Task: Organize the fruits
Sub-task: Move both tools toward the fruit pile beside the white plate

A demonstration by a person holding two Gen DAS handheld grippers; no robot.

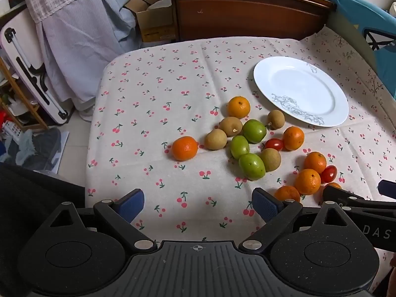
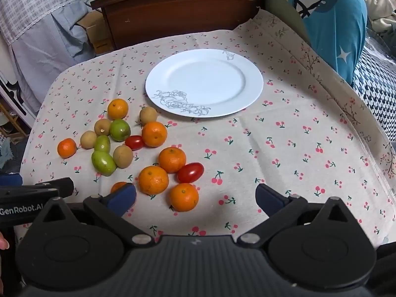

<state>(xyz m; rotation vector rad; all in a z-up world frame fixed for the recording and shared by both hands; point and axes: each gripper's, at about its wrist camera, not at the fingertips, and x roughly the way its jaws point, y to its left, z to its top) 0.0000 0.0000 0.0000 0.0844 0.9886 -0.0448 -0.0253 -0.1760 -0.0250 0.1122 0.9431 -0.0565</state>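
Note:
Loose fruit lies on a cherry-print tablecloth (image 1: 153, 113): several small oranges (image 2: 153, 179), several brown round fruits (image 1: 231, 126), three green fruits (image 1: 252, 166) and two red cherry tomatoes (image 2: 190, 172). Beyond them sits a white plate (image 2: 247, 91) with a grey flower drawing and nothing on it. My left gripper (image 1: 198, 204) hovers open above bare cloth, nearer than the pile. My right gripper (image 2: 195, 198) hovers open too, with the nearest orange (image 2: 184, 197) lying on the cloth between its blue pads, untouched. Each view shows the other gripper's fingers at its edge.
A dark wooden headboard (image 1: 247, 10) stands behind the table. Hanging cloth (image 1: 81, 49) and a cardboard box (image 1: 153, 22) are at the back left. A blue pillow (image 2: 329, 24) leans at the back right. Floor clutter lies beyond the table's left edge.

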